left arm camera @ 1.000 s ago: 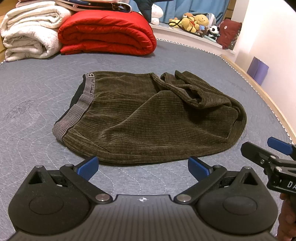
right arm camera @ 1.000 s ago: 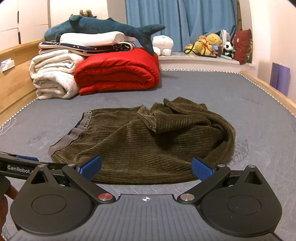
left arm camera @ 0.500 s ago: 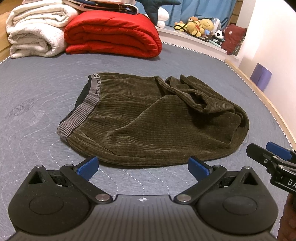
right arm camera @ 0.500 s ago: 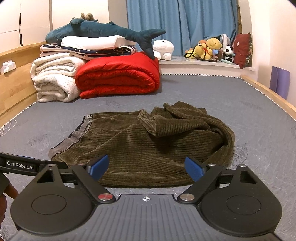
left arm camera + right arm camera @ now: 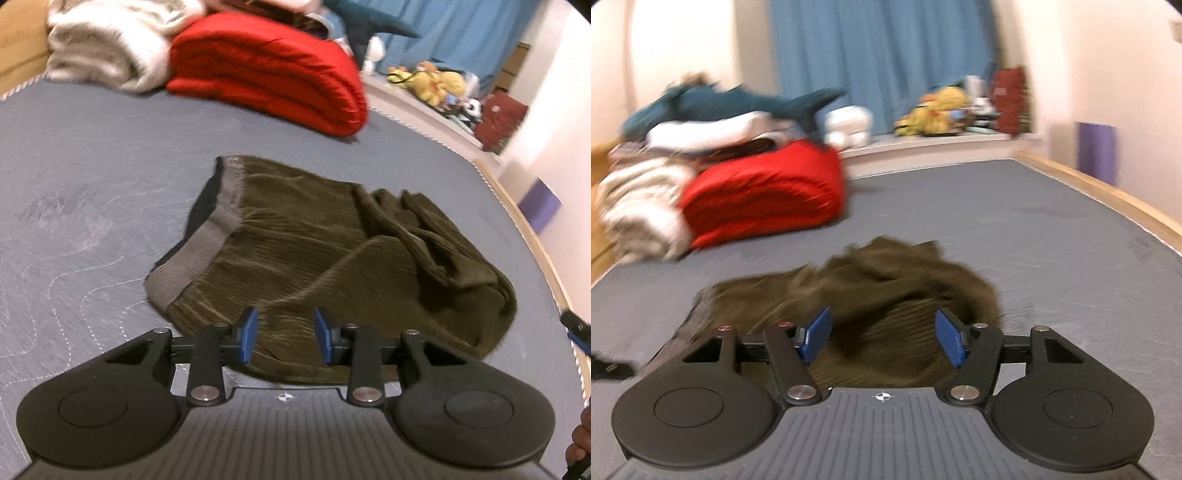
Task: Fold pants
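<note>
The olive corduroy pants (image 5: 332,258) are lying in the middle of the grey bed (image 5: 92,155), already doubled over but bunched: one ridge of loose cloth is piling up on the end away from the waistband (image 5: 199,251). Their long axis is running across the bed, waistband pointing toward the left side, the rumpled fold toward the wooden edge on the right.

The left gripper (image 5: 284,338) is hovering over the near hem, its fingers just having been closing and now standing partly apart, with cloth seen between them but nothing pinched as far as I can judge. The right gripper (image 5: 882,338) is doing the same over the thicker, crumpled end, fingers wider apart, also just having been narrowing, not clamped on anything.

What worries me is the grip. Closing on this heap, either gripper may be catching only the top layer, so the fold would be peeling open when lifted. The bunched ridge could also be getting folded in, leaving a lopsided bundle. Both views are smeared, so contact is hard to confirm.
</note>
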Available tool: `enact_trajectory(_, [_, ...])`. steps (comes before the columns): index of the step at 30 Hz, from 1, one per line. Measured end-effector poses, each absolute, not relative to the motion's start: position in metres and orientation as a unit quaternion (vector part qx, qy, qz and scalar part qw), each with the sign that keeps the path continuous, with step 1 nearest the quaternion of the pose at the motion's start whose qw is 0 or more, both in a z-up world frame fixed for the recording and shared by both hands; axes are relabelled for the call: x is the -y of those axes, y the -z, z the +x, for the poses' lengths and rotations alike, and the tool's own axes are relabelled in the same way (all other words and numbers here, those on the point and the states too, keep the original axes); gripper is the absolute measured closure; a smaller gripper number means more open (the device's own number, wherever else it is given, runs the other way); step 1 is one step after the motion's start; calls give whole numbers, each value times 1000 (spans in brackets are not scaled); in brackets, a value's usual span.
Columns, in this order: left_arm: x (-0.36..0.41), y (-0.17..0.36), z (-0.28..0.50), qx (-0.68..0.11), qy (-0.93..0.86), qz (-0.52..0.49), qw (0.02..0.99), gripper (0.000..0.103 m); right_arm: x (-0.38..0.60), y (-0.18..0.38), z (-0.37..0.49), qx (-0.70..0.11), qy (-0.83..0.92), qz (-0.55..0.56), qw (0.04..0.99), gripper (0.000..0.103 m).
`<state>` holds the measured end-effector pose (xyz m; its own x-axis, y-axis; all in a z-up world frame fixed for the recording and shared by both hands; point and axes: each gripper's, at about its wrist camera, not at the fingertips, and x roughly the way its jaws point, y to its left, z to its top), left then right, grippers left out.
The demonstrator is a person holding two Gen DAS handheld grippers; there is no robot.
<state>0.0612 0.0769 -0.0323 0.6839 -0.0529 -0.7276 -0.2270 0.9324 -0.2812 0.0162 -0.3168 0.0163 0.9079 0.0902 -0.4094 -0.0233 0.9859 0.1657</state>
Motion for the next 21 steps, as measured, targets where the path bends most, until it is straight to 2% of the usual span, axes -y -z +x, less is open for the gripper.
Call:
enact_trajectory(2, [-97,42,70,-411,-71,-212,884,61,337,-14,27,-208,4,87,974,38])
enact_trajectory(4, [-118,56,77,-432,-95,-256,860,53,353,-6,38,-227,24,105,968,37])
enact_trajectory(9, [-155,92,90,-464,-151,-333,806,50,389,27,58,-284,58,140,947,37])
enact_trajectory(13, [-165,105,100,-470,-164,-351,793,31,400,58,75,-328,65,175,926,35])
enact_trajectory(21, [-167,133,112,-469,-180,-356,788,28,387,98,115,-382,37,211,899,33])
